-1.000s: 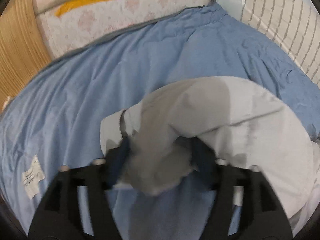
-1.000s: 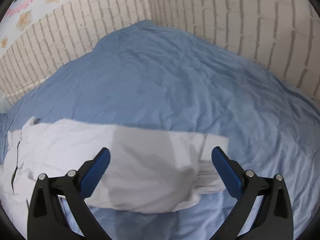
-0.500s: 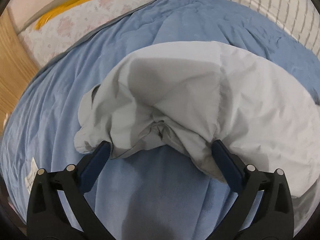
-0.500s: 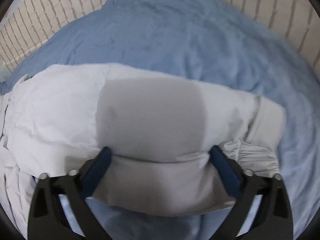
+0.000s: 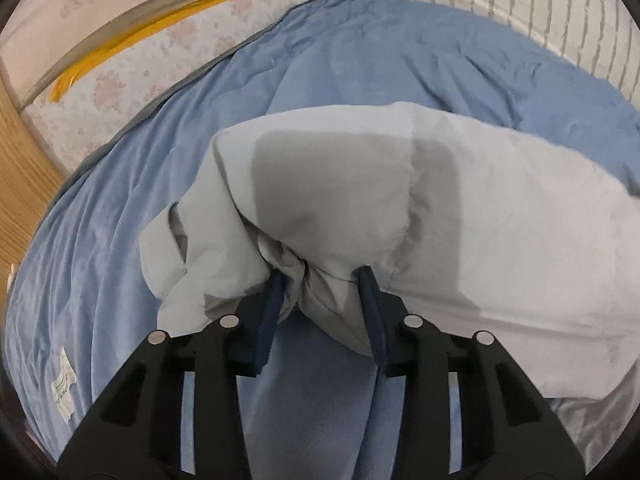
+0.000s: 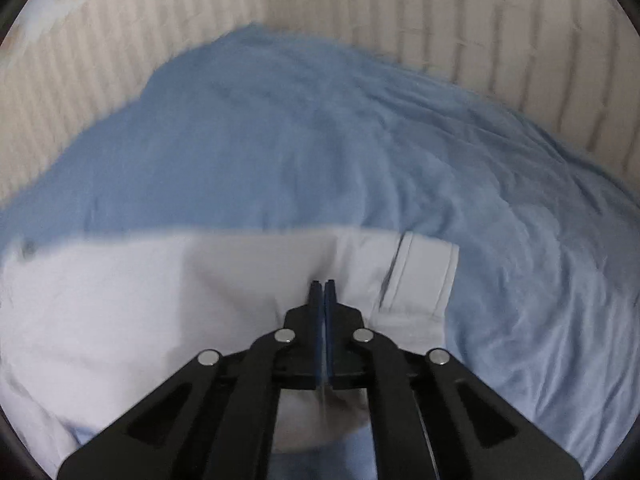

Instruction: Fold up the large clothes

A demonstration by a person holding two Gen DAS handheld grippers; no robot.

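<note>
A: Left gripper (image 5: 322, 280) status?
B: Fingers (image 5: 272, 300) closing, with a bunched wad of the pale garment (image 5: 400, 208) between the blue pads. Cloth fills the gap and both pads touch it, so it's grasping the garment.
A: Right gripper (image 6: 323, 285)?
B: Fingers (image 6: 314, 304) nearly together and closing the last bit, clenched on a thin fold of the same garment (image 6: 140, 300). A pinch crease runs out of the cloth from the tips toward 12 o'clock.
A: Where's the garment sitting?
B: On the bed, over the blue sheet (image 5: 360, 60). In the left wrist view it bulges up from the fingers toward 12 and spreads out to 3 o'clock, with a crumpled loose flap at 9 o'clock of the tips. In the right wrist view it runs from 9 o'clock across to just past the tips; a stitched band (image 6: 420, 276) lies flat at 2 o'clock of them.
A: Surroundings?
B: Left view: white care tag (image 5: 62, 392) on the sheet at 8 o'clock, floral mattress edge (image 5: 132, 80) with a yellow strip (image 5: 168, 24) at 11, wooden panel (image 5: 24, 168) at 9, brick-pattern wall (image 5: 520, 12) at 1. Right view: sheet wrinkled from 12 to 4, same brick wall (image 6: 400, 20) behind; frame is motion-blurred.
</note>
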